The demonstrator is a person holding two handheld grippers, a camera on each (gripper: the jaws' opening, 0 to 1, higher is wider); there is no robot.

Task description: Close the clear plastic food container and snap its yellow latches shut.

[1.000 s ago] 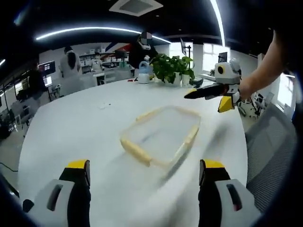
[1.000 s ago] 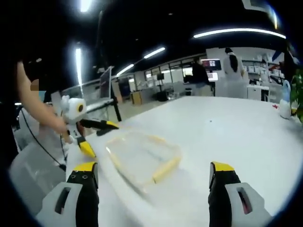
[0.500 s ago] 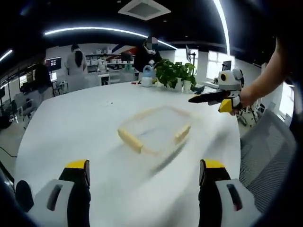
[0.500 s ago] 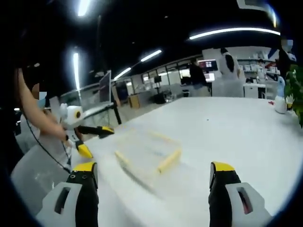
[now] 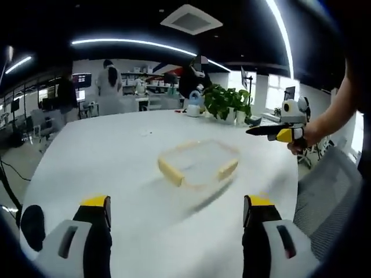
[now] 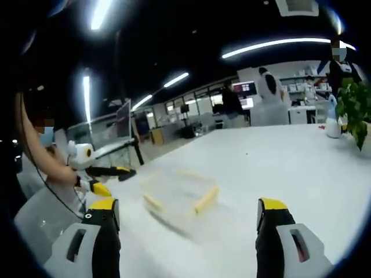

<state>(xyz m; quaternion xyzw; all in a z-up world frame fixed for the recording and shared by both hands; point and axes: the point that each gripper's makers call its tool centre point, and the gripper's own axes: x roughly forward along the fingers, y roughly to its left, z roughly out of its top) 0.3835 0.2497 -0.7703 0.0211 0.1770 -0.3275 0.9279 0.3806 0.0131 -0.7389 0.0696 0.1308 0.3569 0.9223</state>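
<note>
On the white table (image 5: pixel 87 162), clear container (image 5: pixel 198 163) with yellow latches (image 5: pixel 170 172), both grippers' jaws wide apart, holding nothing

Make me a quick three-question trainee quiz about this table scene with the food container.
1. True or false: the left tool is shut on the clear food container.
2. What colour are the container's latches?
3. Which stands on the white table beyond the container in the left gripper view: A) potted plant, B) laptop, C) stack of plates?

Key: 1 false, both tools hover open, apart from the container. 2 yellow. 3 A.
</note>
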